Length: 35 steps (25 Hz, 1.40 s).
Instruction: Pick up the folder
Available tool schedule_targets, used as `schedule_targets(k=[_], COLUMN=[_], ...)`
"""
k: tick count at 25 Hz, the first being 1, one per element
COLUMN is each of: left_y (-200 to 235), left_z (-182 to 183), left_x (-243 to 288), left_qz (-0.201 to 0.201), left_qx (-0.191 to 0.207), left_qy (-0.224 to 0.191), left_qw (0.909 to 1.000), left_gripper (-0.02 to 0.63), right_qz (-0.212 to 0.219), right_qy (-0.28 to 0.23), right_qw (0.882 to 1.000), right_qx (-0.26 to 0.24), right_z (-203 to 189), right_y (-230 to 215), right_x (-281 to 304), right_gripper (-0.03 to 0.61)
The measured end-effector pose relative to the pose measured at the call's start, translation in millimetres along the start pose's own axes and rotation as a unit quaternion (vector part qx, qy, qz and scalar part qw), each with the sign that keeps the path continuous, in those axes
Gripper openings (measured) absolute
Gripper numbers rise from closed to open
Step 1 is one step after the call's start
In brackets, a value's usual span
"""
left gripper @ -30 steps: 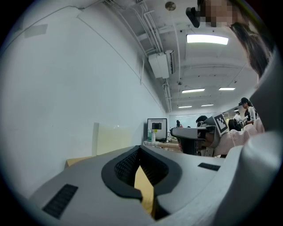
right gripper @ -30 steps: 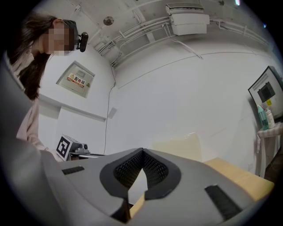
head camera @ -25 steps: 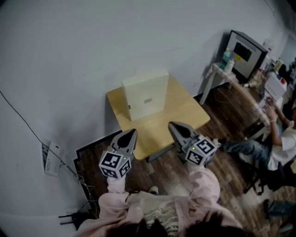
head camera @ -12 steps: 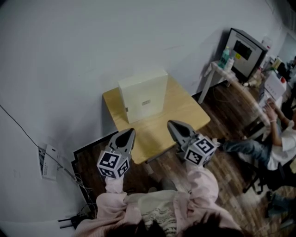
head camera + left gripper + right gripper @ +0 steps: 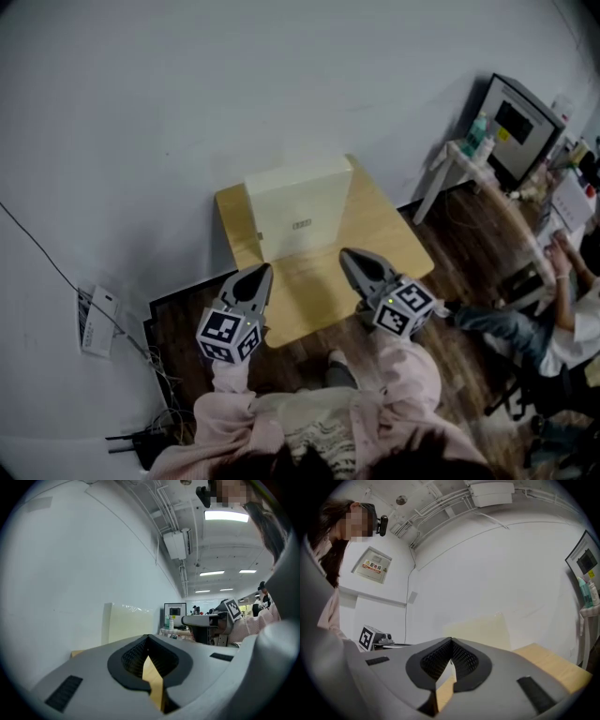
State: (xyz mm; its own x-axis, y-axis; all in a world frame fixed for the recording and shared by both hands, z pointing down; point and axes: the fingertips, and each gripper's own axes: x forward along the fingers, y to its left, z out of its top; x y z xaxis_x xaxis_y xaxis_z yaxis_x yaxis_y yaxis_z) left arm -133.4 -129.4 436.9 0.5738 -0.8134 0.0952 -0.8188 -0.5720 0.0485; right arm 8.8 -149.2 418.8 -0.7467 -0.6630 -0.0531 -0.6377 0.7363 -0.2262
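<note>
A cream box-shaped folder (image 5: 301, 205) stands upright on a small wooden table (image 5: 384, 248) against the white wall. It also shows as a pale slab in the left gripper view (image 5: 126, 624) and in the right gripper view (image 5: 480, 631). My left gripper (image 5: 259, 274) hangs over the table's near left edge, shut and holding nothing. My right gripper (image 5: 354, 259) is over the table's near part, a little short of the folder, also shut and holding nothing. Both point level at the folder.
A second small table (image 5: 466, 161) with bottles and a monitor (image 5: 521, 119) stands at the right. A seated person (image 5: 553, 319) is at the far right. Cables and a power strip (image 5: 97, 320) lie on the floor at the left.
Both grippers have moved forward toward the table and the folder. Their tips now overlap the table's near edge. The jaws stayed shut.
</note>
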Motion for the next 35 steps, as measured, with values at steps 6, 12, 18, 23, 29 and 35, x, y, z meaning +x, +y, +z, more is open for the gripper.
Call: schedule_targets(k=[6,12,18,23,29,35], left_y=[10,20,23,27,37,41], left_z=[2,-2,3,2,0,-5], left_x=[26,43,54,60,63,66], left_qz=[0.032,0.074,0.109,0.139,0.183,0.209], left_qx=[-0.002,-0.016,-0.019,-0.024,-0.028,-0.033], left_qy=[0.002,0.008,0.004,0.005,0.001,0.004], left_qw=[0.9995,0.9971,0.9939,0.9899,0.9827,0.9773], left_gripper=[-0.005,-0.004,-0.003,-0.003,-0.003,-0.003], right_qz=[0.038,0.07,0.099,0.115,0.122,0.127], right_qy=[0.017,0.042,0.059,0.079,0.096,0.107], right_qw=[0.999,0.997,0.993,0.99,0.987,0.985], right_qx=[-0.004,0.002,-0.011,-0.022,-0.039,-0.042], right_z=[4,-3,1,0,-3,-7], right_y=[-27,-54,-77,-95,-118,-136], right_x=[23,35,48,58,65,68], right_gripper=[-0.013,-0.014,-0.013,-0.012,-0.012,-0.011])
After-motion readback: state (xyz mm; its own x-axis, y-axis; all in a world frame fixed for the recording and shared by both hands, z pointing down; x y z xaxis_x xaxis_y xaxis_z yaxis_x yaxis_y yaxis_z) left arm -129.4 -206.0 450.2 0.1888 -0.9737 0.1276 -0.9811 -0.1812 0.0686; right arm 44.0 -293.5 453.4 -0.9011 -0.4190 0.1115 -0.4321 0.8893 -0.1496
